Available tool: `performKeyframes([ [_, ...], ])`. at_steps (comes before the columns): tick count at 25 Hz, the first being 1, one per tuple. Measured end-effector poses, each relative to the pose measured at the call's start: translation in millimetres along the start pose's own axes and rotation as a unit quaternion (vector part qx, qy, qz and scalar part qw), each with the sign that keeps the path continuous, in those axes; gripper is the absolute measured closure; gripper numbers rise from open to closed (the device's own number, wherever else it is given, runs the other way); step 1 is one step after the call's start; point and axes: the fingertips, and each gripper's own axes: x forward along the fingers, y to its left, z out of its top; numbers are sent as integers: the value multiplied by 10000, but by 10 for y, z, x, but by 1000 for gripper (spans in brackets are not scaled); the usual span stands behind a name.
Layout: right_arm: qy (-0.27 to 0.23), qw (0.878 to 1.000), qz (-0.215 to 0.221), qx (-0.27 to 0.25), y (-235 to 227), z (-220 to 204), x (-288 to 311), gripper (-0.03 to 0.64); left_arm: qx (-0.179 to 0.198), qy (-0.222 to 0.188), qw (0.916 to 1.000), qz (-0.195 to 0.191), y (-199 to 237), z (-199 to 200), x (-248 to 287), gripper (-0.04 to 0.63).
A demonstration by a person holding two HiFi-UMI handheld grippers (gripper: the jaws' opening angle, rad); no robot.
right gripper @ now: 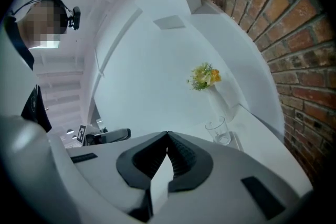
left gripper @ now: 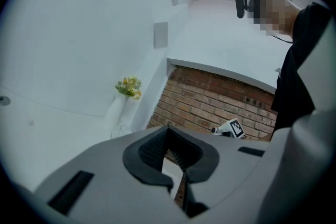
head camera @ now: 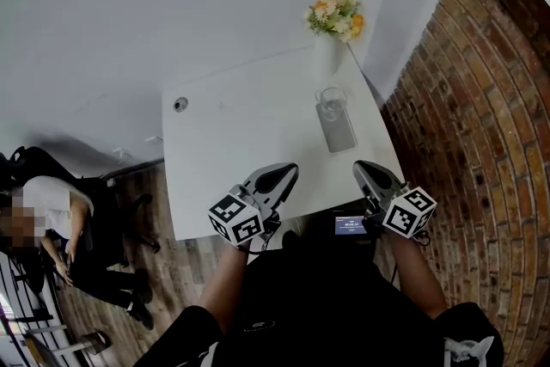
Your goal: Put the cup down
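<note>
A clear glass cup stands upright on one end of a flat grey slab, at the right of the white table. It also shows in the right gripper view, where the cup is ahead and to the right of the jaws. My left gripper hovers over the table's near edge, well short of the cup, shut with nothing in it. My right gripper is beside it on the right, also shut and empty. In each gripper view the jaws meet, left gripper and right gripper.
A white vase of yellow and orange flowers stands at the table's far right corner. A brick wall runs along the right. A small round grommet sits at the table's left. A small screen device lies at the near edge. A person sits at far left.
</note>
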Motion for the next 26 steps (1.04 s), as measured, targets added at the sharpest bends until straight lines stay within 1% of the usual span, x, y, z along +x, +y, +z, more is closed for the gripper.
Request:
performKeyframes([
  [4, 14, 9997, -48, -247, 8, 23, -8, 603, -44, -29, 10000, 69, 28, 6, -32, 588],
  [12, 152, 9987, -90, -470, 46, -18, 60, 603, -151, -11, 9999, -57, -5, -35, 6, 588],
  [21, 172, 9988, -155, -434, -7, -35, 80, 603, -176, 48, 9998, -76, 18, -60, -5, 588],
  [26, 183, 9986, -210, -453, -46, -20, 90, 603, -229, -6, 9997, -60, 52, -36, -9, 588],
])
